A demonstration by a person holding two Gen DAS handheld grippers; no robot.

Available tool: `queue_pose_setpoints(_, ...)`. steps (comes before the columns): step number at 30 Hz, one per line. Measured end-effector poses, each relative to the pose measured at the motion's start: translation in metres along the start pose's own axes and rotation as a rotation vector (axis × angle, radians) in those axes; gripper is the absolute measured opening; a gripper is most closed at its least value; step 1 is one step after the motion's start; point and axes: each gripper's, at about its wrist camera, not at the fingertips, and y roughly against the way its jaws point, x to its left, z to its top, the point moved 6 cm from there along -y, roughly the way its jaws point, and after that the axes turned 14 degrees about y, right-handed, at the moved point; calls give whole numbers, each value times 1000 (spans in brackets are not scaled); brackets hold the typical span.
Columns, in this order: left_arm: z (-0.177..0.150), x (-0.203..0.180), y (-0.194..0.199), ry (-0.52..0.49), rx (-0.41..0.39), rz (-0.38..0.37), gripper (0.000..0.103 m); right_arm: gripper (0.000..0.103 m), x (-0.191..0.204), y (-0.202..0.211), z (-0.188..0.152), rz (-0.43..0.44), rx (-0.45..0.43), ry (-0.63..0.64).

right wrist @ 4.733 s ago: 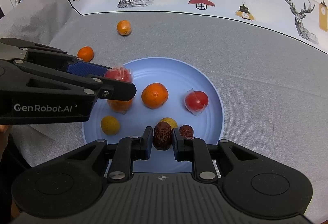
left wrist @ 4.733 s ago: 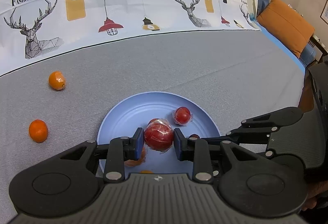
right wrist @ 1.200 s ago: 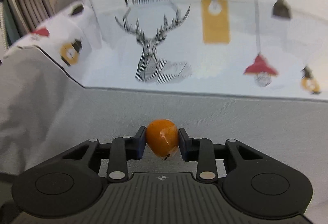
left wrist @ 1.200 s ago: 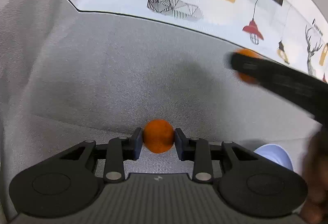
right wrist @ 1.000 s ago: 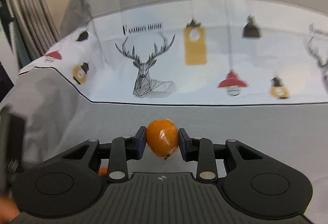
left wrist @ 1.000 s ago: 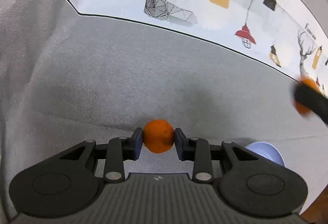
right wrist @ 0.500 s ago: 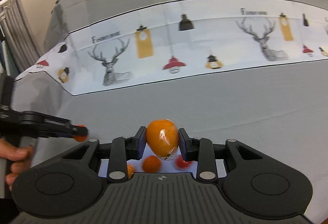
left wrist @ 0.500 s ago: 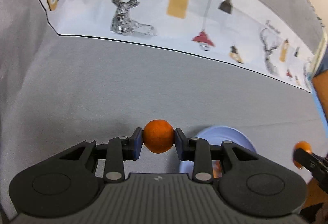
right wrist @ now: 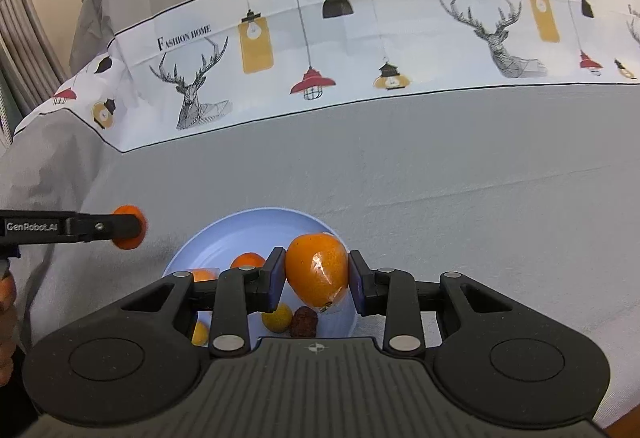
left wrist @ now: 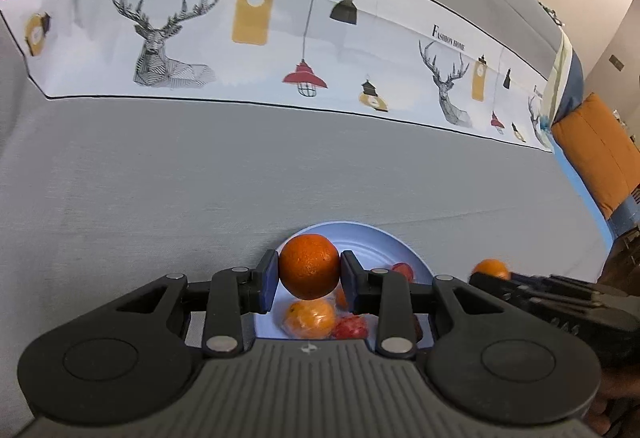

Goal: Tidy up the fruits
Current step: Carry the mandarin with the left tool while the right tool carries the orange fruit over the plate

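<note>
Left wrist view: the left gripper (left wrist: 309, 280) is clamped on a bare orange (left wrist: 309, 266), held at the lower centre of the frame, above the near-left part of the blue plate (left wrist: 384, 238). Half a second ago the plate was only a sliver behind the right finger, and a second ago this camera faced bare grey bedspread (left wrist: 200, 165); the fruit has been carried back from the bed to the plate. Under the gripper lie a wrapped orange fruit (left wrist: 308, 318) and a wrapped red fruit (left wrist: 352, 326).

In the right wrist view the right gripper (right wrist: 317, 278) is closed on a film-wrapped orange (right wrist: 317, 268) at lower centre, over the plate's right half; half a second ago only a thin edge of the plate showed below it. A yellow fruit (right wrist: 277, 317) and a dark date (right wrist: 304, 316) lie directly under it. The left gripper shows at mid-left, short of the plate's rim.

Both stray fruits are now at the plate, so the gathering looks almost done. Releasing them onto free patches, not onto the fruit below, seems to be what remains.
</note>
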Motion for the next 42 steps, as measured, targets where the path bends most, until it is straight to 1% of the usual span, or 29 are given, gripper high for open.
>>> queue_pose_setpoints(6, -2, -10, -18, -31, 17, 8, 36, 35, 15, -20, 3, 15, 25, 34)
queue_pose_setpoints(12, -4, -17, -29, -67, 26, 7, 36, 34, 20, -29, 8, 18, 25, 23)
queue_pose_setpoints(20, -5, -21, -33, -80, 33, -2, 36, 34, 26, -33, 11, 28, 28, 31)
queue_pose_setpoints(42, -8, -25, -35, -88, 37, -10, 36, 34, 27, -34, 9, 9, 39, 41)
